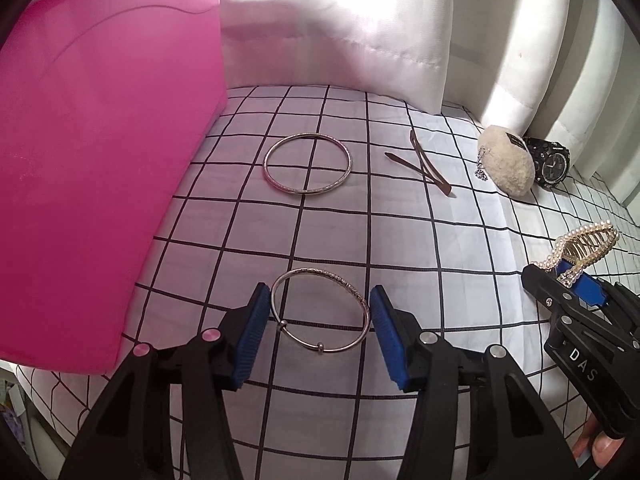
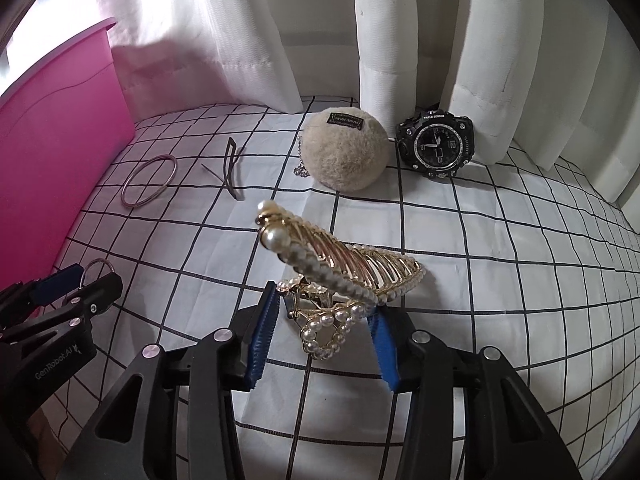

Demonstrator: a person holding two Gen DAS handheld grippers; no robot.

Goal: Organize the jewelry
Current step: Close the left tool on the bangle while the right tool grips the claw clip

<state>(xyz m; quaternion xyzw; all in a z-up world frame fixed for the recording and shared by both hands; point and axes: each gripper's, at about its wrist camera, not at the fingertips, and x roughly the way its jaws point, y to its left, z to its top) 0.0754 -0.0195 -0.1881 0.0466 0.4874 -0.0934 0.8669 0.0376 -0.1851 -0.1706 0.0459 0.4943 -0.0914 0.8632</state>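
In the lower centre of the left wrist view, a silver bangle with small beads point(image 1: 320, 312) is held between the blue pads of the left gripper point(image 1: 320, 322), whose jaws press on its two sides. A larger silver bangle point(image 1: 307, 163) lies flat on the checked sheet point(image 1: 360, 240) in the middle of the frame, just beside the pink box point(image 1: 100, 160) that fills the left side. To the right of it, a thin brown hair clip point(image 1: 424, 164) is seen, and at the far right a fluffy cream pouch point(image 1: 506, 164) rests touching a black wristwatch point(image 1: 550, 162) before the white curtain point(image 1: 400, 20).

In the right wrist view, a gold pearl-trimmed hair claw point(image 2: 344, 276) is gripped at its handles by the narrowed jaws of the right gripper point(image 2: 324, 320), its teeth tilted toward the upper left. The pouch point(image 2: 346, 148) and watch point(image 2: 436, 146) stand in the upper centre.
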